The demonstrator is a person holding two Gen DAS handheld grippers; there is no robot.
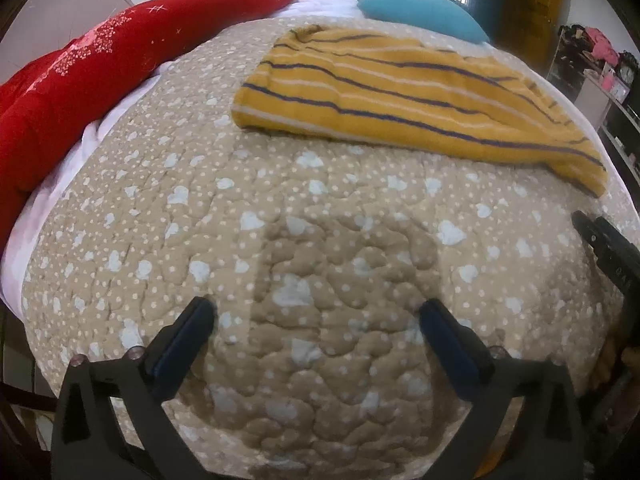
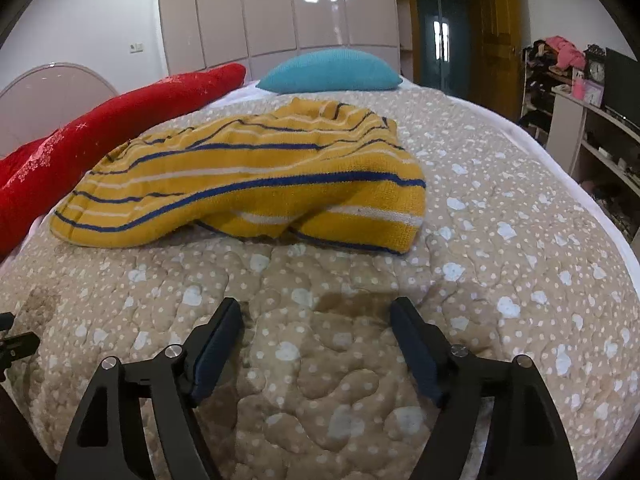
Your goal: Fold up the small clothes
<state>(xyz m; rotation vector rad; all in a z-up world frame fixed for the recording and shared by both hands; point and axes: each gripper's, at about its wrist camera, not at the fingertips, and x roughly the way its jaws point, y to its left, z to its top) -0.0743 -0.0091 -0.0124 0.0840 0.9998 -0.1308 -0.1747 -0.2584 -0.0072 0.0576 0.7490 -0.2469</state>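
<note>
yellow striped knit garment [image 2: 248,184] lies on the bed's quilt [image 2: 500,240], mid-bed, ahead of both tools and not touching either. it looks already folded at least once: a doubled layer shows along the near edge, with a flap tucked under at the right corner in the right wrist view. edges are uneven and the top is bunched, so i'd judge it roughly folded, not tidy. can't tell what kind of garment it is.

left tool [image 1: 316,312] is wide open, holding nothing, over bare quilt. right tool [image 2: 316,312] is the same: fingers spread, empty, near the garment's front edge but apart from it.

red blanket [image 2: 100,136] sits along the left side, teal pillow [image 2: 332,70] beyond the garment.

judgement: either between folds or near done; what's left is probably one more fold or a squaring-up. no other clothes visible on the bed.
</note>
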